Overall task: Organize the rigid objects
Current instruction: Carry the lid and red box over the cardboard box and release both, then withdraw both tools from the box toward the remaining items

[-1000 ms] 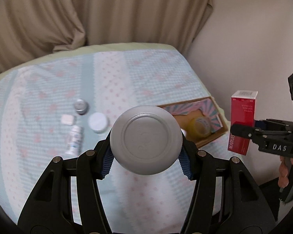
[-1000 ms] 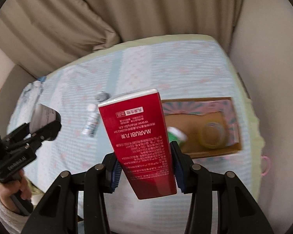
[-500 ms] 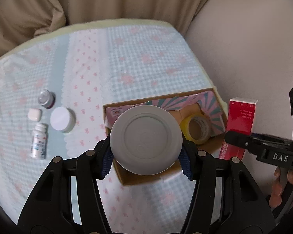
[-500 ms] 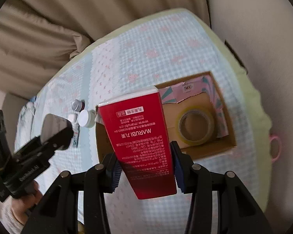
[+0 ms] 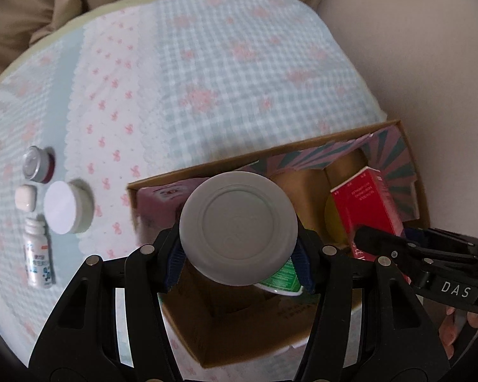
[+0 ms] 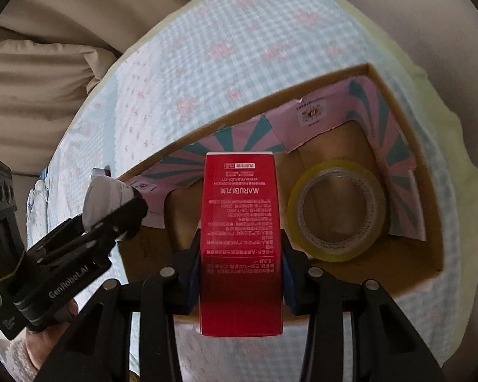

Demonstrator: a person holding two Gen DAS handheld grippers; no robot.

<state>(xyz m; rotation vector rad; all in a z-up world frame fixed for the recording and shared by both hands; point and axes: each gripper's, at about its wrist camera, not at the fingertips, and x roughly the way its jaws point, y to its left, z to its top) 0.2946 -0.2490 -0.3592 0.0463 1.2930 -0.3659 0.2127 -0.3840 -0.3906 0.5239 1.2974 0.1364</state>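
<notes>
My left gripper (image 5: pixel 237 264) is shut on a round grey-capped jar (image 5: pixel 237 234) and holds it above the left part of the open cardboard box (image 5: pixel 207 172). My right gripper (image 6: pixel 240 273) is shut on a red Marubi carton (image 6: pixel 240 232), tilted over the box's (image 6: pixel 408 283) middle. The carton also shows in the left wrist view (image 5: pixel 366 203). A yellow tape roll (image 6: pixel 336 210) lies on the box floor at the right. A green-labelled item (image 5: pixel 282 278) peeks out under the jar.
On the checked cloth (image 5: pixel 239 63) left of the box lie a white-lidded jar (image 5: pixel 65 207), a small silver-capped jar (image 5: pixel 36 164), a white case (image 5: pixel 25 197) and a small white bottle (image 5: pixel 39 258). A beige wall (image 5: pixel 430 63) is right, curtains behind.
Both grippers have moved forward and down over the box. The red carton now hangs over the box interior instead of beside it; the jar is lower and nearer the box.
</notes>
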